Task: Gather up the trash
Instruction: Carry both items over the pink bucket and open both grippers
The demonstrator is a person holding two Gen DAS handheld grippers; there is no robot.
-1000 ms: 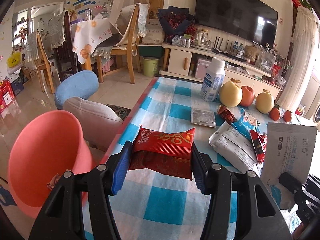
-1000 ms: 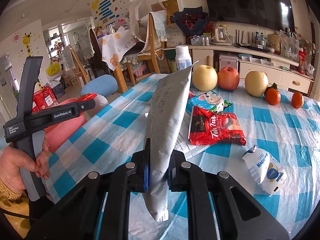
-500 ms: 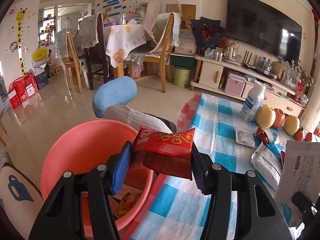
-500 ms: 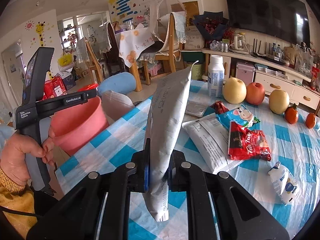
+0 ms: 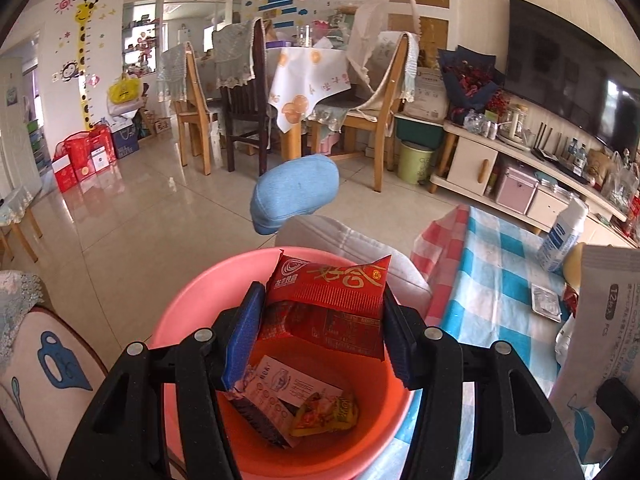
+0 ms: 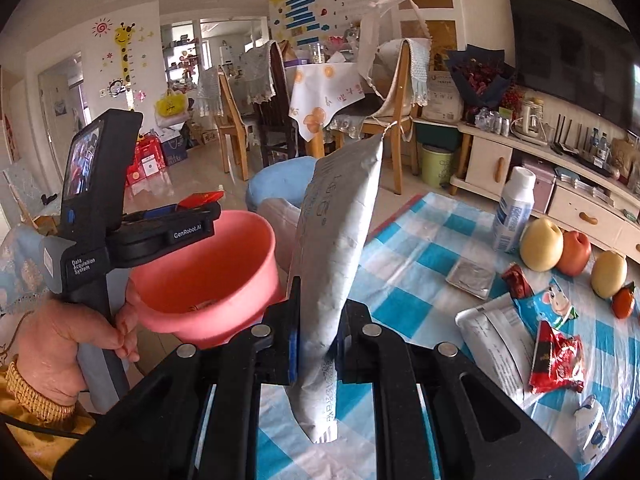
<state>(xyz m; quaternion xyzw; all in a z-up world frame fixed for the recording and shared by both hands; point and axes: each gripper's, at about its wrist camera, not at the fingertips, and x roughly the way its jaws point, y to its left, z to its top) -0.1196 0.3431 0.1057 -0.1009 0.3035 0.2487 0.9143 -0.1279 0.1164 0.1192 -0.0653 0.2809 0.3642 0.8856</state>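
We've swung the left hand-held gripper off the bench and over the pink bin, jaws part-open and clamped on the red snack wrapper, so that piece looks ready to drop. The right hand-held gripper trails toward the bin too, pinched tight on the grey pouch; more wrappers wait on the bench.
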